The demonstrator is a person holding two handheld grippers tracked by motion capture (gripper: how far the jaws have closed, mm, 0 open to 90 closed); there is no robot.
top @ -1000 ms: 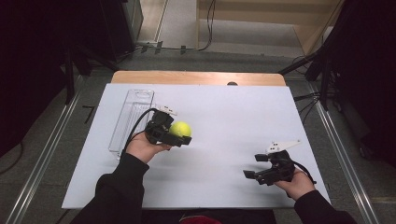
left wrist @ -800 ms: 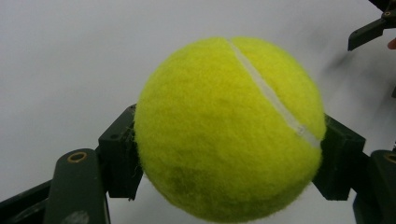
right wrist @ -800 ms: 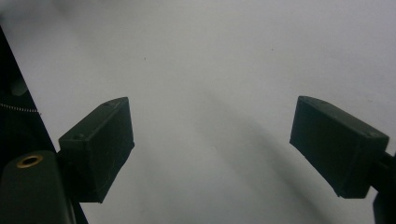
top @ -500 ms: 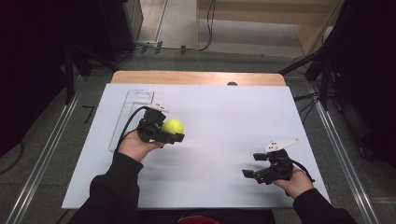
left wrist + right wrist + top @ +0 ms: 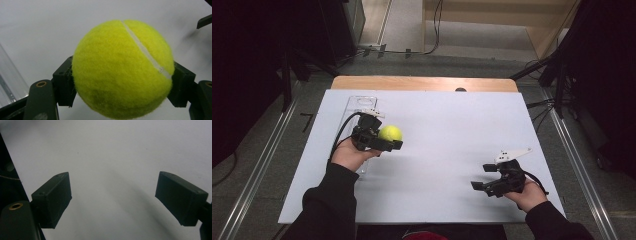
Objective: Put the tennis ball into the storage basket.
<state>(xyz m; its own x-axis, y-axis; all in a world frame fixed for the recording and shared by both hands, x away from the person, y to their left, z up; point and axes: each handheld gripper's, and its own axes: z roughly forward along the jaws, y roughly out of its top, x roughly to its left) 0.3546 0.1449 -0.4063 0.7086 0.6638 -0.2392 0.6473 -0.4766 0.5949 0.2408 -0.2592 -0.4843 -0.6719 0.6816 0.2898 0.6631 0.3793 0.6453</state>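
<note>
A yellow tennis ball (image 5: 390, 133) is clamped in my left gripper (image 5: 391, 138), held above the left part of the white table (image 5: 447, 125). In the left gripper view the ball (image 5: 122, 68) sits squeezed between the two black jaws, its white seam running diagonally. My right gripper (image 5: 484, 176) hovers over the table's near right part, jaws wide apart. In the right gripper view the right gripper (image 5: 113, 200) has nothing between its fingers (image 5: 51, 198), just bare white surface.
A clear plastic tube container (image 5: 359, 107) lies along the table's left side, partly under my left hand. A wooden strip (image 5: 422, 83) borders the far edge. Metal rails run along the floor on both sides.
My left gripper has carried the ball leftward and slightly farther from me, toward the clear container. The right gripper has barely shifted.
</note>
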